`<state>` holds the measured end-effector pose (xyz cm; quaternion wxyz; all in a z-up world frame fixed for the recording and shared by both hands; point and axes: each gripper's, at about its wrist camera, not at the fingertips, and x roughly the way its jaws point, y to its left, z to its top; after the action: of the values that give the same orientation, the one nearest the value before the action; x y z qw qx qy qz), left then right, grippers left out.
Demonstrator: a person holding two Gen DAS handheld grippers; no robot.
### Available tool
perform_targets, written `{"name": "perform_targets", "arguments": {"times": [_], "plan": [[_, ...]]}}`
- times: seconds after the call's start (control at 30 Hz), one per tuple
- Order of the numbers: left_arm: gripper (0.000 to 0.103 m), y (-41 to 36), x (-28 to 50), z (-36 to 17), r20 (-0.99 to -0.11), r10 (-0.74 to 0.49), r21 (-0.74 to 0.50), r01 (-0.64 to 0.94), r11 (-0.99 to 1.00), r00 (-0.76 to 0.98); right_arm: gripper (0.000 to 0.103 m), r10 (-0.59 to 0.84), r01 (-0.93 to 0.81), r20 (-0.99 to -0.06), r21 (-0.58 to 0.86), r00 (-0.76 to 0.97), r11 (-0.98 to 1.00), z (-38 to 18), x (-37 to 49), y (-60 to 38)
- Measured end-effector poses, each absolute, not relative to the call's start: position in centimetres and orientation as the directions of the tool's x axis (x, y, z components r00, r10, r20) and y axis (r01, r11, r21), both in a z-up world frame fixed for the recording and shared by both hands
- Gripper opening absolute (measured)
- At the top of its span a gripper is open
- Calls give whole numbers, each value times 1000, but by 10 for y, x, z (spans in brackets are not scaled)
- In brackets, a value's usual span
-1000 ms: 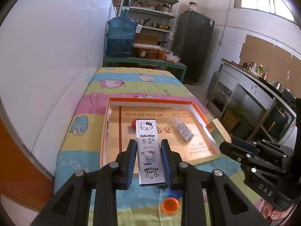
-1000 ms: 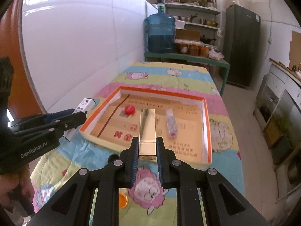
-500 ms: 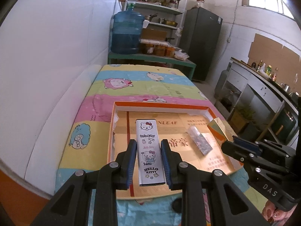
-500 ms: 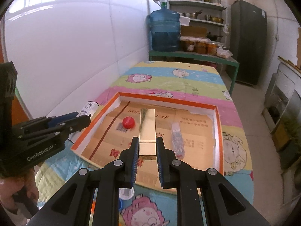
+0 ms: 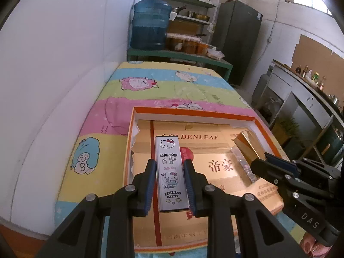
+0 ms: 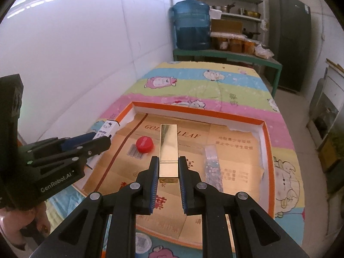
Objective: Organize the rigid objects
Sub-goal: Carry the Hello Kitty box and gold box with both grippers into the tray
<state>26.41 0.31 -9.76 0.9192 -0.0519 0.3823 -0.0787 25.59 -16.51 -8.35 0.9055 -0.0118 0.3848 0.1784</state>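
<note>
My left gripper is shut on a white Hello Kitty box and holds it over the left part of the orange-rimmed tray. My right gripper is shut on a gold box and holds it over the tray's middle. The gold box also shows in the left wrist view, and the Hello Kitty box in the right wrist view. A red cap and a clear glitter packet lie on the tray's gold cardboard lining.
The tray sits on a table with a striped cartoon cloth, against a white wall on the left. A blue water jug and shelves stand beyond the far end. A round lid lies on the cloth near the tray's front edge.
Both grippers have moved forward with their boxes, from over the tray's near edge to over its inside. The orange cap on the cloth has dropped out of view.
</note>
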Motion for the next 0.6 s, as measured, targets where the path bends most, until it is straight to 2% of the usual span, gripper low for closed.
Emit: {"name": "perform_targets", "arguments": {"times": [0.6], "plan": [[27,4,288,-124,-738,-166,-147,85,986,654,18,313,-342,-745,120,590,932,-114,282,-156]]}}
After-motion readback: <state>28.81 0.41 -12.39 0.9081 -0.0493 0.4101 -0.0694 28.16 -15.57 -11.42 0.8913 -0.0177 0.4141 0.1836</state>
